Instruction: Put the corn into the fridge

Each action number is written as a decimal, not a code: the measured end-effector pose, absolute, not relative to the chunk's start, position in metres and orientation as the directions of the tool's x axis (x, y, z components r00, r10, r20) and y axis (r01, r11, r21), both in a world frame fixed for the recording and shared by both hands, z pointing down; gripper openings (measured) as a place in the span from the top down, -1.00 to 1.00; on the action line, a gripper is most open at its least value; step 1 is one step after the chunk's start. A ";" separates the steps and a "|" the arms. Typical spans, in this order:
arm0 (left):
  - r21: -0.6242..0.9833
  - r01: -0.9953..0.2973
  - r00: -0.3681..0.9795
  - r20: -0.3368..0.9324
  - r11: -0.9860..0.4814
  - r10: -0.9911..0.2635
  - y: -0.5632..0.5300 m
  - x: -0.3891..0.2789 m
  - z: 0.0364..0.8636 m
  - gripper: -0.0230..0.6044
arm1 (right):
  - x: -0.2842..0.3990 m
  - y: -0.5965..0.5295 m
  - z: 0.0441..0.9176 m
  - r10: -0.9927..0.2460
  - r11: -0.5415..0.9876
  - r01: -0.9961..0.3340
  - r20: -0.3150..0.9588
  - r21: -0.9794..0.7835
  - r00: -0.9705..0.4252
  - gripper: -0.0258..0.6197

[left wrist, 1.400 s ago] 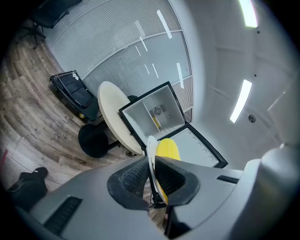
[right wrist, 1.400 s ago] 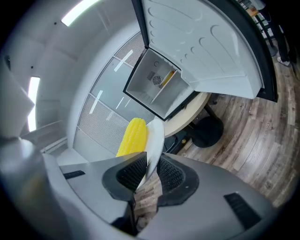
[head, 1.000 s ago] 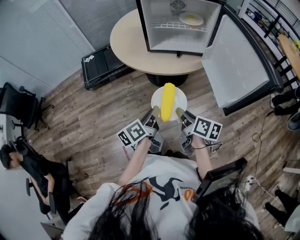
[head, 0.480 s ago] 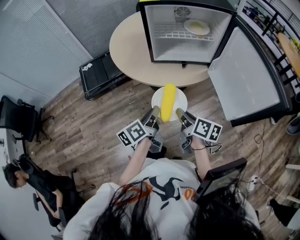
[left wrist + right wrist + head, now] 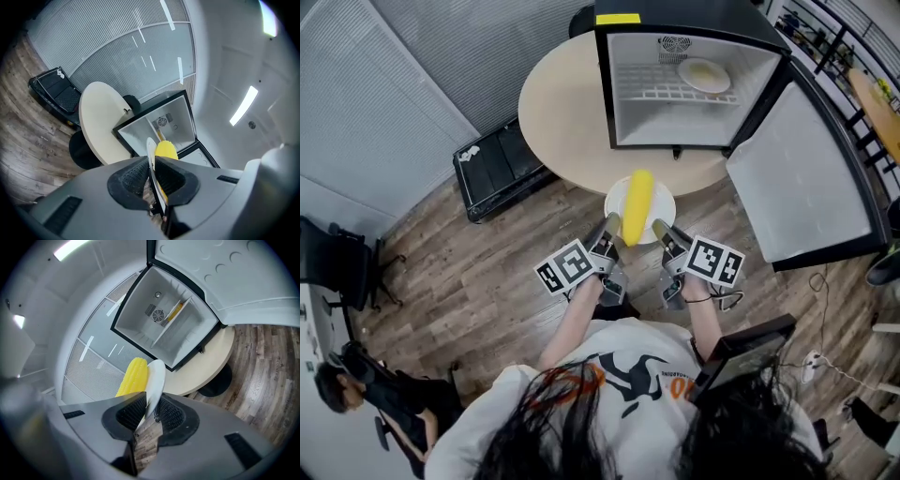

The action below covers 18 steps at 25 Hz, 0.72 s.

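Your left gripper had its jaws drawn nearly together, pinching the left rim of the white plate. In the left gripper view the thin edge sat clamped between the two ribbed pads. Your right gripper gripped the right rim the same way, its jaws only a narrow gap apart and its pads pressing the plate's edge.

The corn lay lengthwise on the plate, carried between the two grippers just in front of you. It was above the wood floor, at the near edge of the round table.

On the table's far side stood the fridge, its door swung open to the right and another plate on its wire shelf. A black case lay on the floor to the left, near the slatted wall.
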State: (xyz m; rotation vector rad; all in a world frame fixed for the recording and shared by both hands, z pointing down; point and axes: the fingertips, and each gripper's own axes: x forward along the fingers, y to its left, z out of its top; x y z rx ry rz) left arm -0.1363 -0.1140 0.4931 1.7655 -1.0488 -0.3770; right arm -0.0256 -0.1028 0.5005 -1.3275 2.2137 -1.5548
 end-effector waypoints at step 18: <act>0.894 -0.416 0.693 0.191 -0.168 -0.696 -0.158 -0.143 0.505 0.78 | -0.035 -0.132 0.508 -0.773 -0.010 -0.618 0.398 -0.786 -0.494 0.71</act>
